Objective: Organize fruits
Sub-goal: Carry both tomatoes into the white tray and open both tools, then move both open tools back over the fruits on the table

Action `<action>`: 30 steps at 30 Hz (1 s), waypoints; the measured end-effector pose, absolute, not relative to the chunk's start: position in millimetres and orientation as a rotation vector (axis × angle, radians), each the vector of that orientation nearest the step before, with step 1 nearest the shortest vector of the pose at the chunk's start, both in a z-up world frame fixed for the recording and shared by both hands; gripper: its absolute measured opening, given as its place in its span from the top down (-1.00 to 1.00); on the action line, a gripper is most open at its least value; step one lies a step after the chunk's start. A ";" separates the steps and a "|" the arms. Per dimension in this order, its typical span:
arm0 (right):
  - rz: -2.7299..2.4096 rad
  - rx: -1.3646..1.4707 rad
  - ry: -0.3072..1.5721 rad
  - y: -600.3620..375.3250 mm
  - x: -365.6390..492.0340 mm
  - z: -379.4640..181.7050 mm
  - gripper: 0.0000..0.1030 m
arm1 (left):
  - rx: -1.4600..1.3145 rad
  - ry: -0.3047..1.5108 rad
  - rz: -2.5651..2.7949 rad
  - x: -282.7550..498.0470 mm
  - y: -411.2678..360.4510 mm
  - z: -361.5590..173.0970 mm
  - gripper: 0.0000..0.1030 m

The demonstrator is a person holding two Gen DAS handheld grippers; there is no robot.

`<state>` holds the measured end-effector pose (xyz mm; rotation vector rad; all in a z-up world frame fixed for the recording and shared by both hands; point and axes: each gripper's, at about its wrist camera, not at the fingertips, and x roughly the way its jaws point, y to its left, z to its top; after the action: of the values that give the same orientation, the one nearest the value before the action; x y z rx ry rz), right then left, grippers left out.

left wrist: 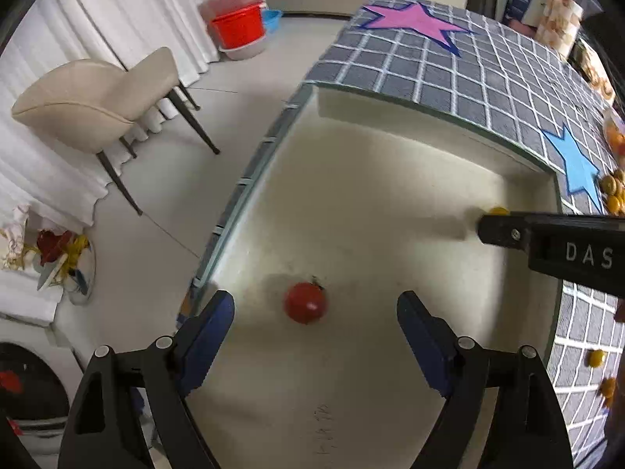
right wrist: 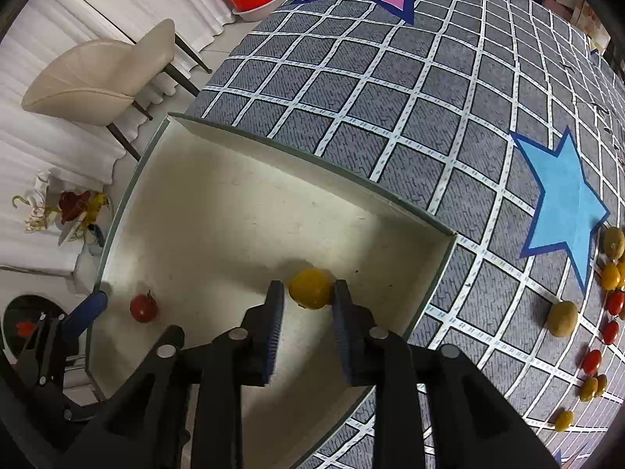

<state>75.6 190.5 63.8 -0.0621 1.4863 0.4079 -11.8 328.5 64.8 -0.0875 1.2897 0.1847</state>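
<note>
Now, at the box:
Box: shallow cream cardboard tray point(right wrist: 218, 211) on the grey checked cloth point(right wrist: 351, 90).
Right gripper point(right wrist: 306, 297): fingers closed around a small round yellow tomato point(right wrist: 311, 288), low over the tray floor.
Left gripper point(left wrist: 314, 306): jaws wide apart, empty.
Key relation: small red cherry tomato point(left wrist: 305, 307) lies between the left fingers, on the tray floor.
Remaining fruit point(right wrist: 562, 318): on cloth, nearer the right gripper.

A desk in grey checked cloth point(right wrist: 351, 90) carries a shallow white cardboard box point(right wrist: 312, 164) under the fingers and small loose yellow and red fruits point(right wrist: 562, 318) to their right.
</note>
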 end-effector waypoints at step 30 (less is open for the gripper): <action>-0.012 0.093 1.391 -51.8 11.3 142.1 -0.56 | 0.065 1.208 -0.161 13.0 151.5 128.8 -0.68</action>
<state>11.3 -51.8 142.1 0.0928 1.3911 -0.0117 13.0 151.5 128.8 0.0654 1.2082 -0.1615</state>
